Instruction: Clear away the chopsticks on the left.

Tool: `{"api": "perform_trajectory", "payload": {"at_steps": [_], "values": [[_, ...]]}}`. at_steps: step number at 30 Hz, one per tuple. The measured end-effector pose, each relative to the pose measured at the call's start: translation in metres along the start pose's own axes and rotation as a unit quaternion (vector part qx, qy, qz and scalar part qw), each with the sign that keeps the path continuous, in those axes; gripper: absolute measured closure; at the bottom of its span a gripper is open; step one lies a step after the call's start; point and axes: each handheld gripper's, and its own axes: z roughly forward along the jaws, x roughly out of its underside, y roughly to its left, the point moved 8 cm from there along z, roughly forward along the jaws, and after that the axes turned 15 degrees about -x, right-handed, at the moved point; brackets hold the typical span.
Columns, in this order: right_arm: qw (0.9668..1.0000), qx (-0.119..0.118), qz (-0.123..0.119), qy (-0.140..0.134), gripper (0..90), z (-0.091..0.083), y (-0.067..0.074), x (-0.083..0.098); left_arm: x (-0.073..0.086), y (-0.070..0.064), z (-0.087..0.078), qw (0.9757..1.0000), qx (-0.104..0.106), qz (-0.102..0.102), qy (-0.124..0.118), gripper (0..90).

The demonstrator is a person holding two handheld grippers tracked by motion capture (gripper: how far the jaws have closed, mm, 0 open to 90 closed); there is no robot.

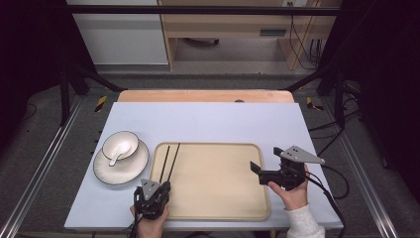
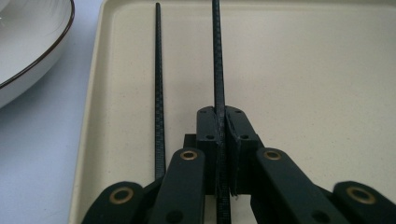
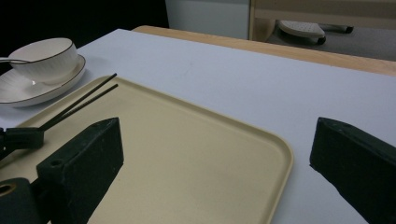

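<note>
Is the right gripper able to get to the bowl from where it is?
Probably yes. The right gripper is open and holds nothing, and the bare tray between it and the bowl has nothing tall on it. It would have to pass over the left gripper, shut on a chopstick.

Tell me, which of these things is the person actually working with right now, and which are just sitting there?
In use, as far as the pictures suggest:
- left hand-held gripper, shut on one chopstick
- second chopstick beside it
- beige tray they lie on
- right hand-held gripper, open at the tray's right edge

Just sitting there:
- bowl with spoon
- plate under the bowl
</note>
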Motion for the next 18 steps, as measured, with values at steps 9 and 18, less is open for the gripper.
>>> {"api": "perform_trajectory", "payload": {"at_steps": [9,18], "values": [[1.0000,-0.001,0.002,0.001,3.0,0.0013,0.0006,0.0008,0.0002,-0.0016,0.0007,0.9999,-0.006,0.008,0.005,84.6],[1.0000,0.000,0.002,0.002,3.0,0.0011,0.0004,0.0008,-0.0002,-0.0031,0.0007,0.9999,-0.004,0.012,0.006,83.2]]}}
